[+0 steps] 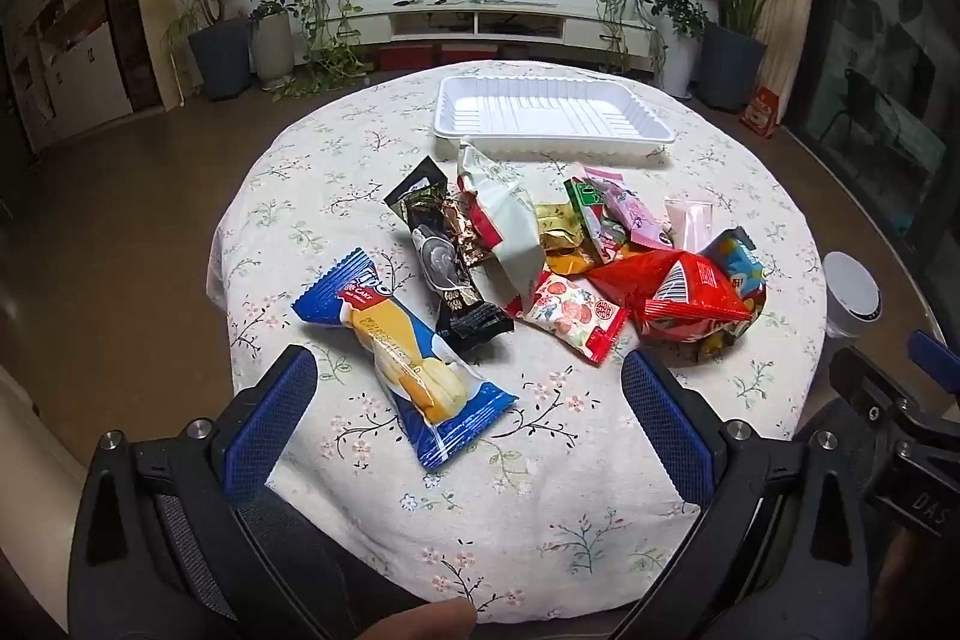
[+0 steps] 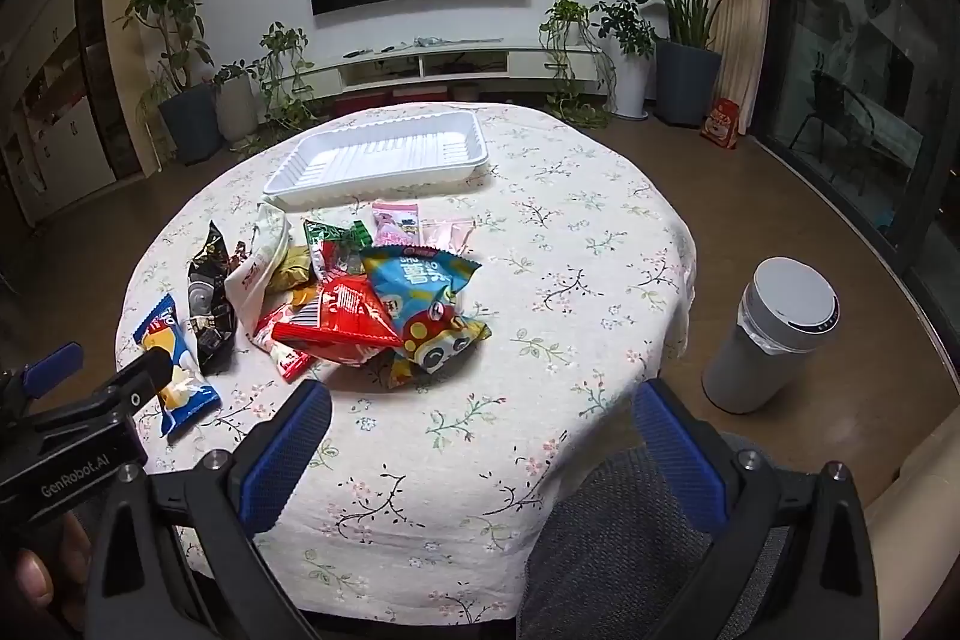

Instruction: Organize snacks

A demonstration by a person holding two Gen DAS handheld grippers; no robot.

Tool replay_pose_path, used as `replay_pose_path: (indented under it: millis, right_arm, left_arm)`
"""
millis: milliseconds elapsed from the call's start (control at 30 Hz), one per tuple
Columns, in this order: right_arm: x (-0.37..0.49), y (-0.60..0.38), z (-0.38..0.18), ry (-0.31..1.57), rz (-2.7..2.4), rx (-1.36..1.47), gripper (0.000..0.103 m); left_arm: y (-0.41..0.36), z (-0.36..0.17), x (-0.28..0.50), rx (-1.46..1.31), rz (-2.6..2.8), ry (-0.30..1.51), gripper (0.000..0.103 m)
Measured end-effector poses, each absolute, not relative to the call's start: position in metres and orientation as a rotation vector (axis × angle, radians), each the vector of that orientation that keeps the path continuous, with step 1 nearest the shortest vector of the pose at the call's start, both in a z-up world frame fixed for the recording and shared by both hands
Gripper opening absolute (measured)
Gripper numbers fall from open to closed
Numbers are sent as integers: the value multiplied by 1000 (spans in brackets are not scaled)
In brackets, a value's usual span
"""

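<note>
A white plastic tray (image 1: pixel 552 133) (image 2: pixel 384 175) stands at the far side of the round table. In front of it lies a pile of snack packets: a black one (image 1: pixel 444 268), a pale green one (image 1: pixel 510 226), a red one (image 1: pixel 678 298) (image 2: pixel 336 322), a blue one (image 2: pixel 420 280), pink ones (image 1: pixel 630 214) (image 2: pixel 396 223). A blue cake packet (image 1: pixel 402 358) (image 2: pixel 174 370) lies apart, near the front left. My left gripper (image 1: pixel 468 400) is open, its fingers either side of the cake packet's near end, above the cloth. My right gripper (image 2: pixel 480 430) is open and empty over the table's front edge.
The table carries a floral cloth (image 1: pixel 480 490) (image 2: pixel 570 250). A grey bin with a white lid (image 2: pixel 774 340) (image 1: pixel 852 295) stands on the floor to the right. A grey chair cushion (image 2: pixel 630 550) is under the right gripper. Plants and a TV stand line the far wall.
</note>
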State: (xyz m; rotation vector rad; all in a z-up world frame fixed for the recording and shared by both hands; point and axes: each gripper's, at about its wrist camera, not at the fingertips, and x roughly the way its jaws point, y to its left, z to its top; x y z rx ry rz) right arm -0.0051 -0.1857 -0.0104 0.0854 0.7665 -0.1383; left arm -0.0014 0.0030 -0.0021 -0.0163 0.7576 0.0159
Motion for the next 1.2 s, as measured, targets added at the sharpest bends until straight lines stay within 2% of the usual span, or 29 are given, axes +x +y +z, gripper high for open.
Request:
replay_pose_path:
  millis: [1200]
  right_arm:
    - [-5, -184, -17, 766, -159, 77, 103]
  left_arm:
    - [3, -7, -1, -32, 7, 774, 103]
